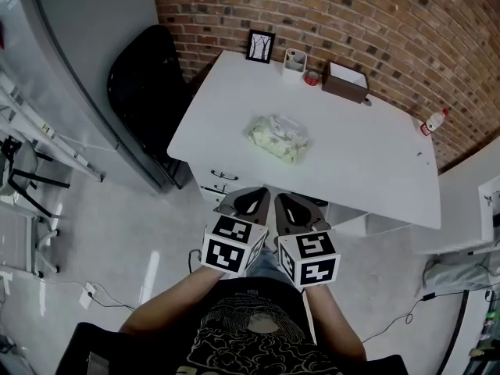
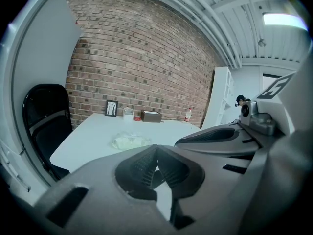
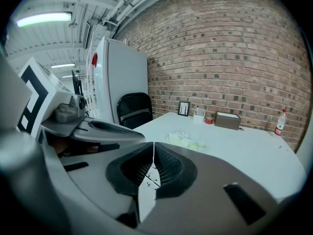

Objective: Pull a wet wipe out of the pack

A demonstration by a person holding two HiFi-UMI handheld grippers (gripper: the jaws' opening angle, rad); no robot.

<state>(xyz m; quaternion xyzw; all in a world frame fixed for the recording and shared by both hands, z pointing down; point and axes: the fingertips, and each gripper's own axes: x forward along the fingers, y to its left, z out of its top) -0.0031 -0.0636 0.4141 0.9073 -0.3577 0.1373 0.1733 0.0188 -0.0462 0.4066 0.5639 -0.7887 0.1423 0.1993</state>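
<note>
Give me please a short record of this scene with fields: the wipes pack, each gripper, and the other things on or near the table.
wet wipe pack: lies near the middle of the white table, nothing touching it
left gripper: jaws together, empty, held close to the person's body, short of the table
right gripper: jaws together, empty, beside the left one
back edge of table: picture frame, white cup, brown box
far right corner: bottle
left of table: black chair
</note>
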